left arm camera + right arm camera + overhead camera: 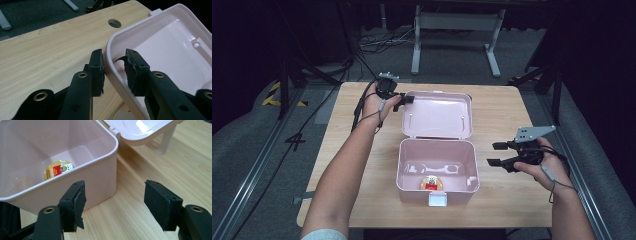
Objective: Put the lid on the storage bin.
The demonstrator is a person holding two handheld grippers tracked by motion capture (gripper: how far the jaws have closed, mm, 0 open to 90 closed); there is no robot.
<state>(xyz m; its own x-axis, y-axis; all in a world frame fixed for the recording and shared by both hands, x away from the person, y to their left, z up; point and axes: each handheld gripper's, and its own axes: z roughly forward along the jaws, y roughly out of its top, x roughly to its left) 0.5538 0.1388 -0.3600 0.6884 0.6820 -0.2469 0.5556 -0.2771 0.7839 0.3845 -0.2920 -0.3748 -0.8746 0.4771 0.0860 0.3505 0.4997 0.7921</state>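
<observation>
While straddling the far left corner of the pink lid (170, 45) with the left gripper (114, 58), not yet biting: outer pad (98, 67) against the outside of the rim, inner pad seemingly just shy of the inner wall (hard to be sure from this angle), so read as released rather than clenched. Lid thrown fully back on its hinge, lying flat and hollow side up on the wooden table (357, 150), behind the pink storage box (400, 170).

Box itself open near the front edge of the table, white latch (438, 200) facing the person. Inside, on the floor towards the front wall, a small round packet with a gold and red label (58, 169). White carry handle (162, 142) tucked under the lid on the tabletop.

Right gripper (498, 154) held off to the right of the box, jaws spread wide, grasping nothing, touching nothing; seen in the right gripper view with the box's corner between the pads but well ahead of them.

Step in hand, as judged: taking hold of the lid, most likely to swing it shut over the packet.

Next move calls for: squeezing down on the rim first, then lifting in an arc about the hinge, not straight up. Worth bringing the right gripper against the box wall to stop it sliding, and pressing the latch home last
</observation>
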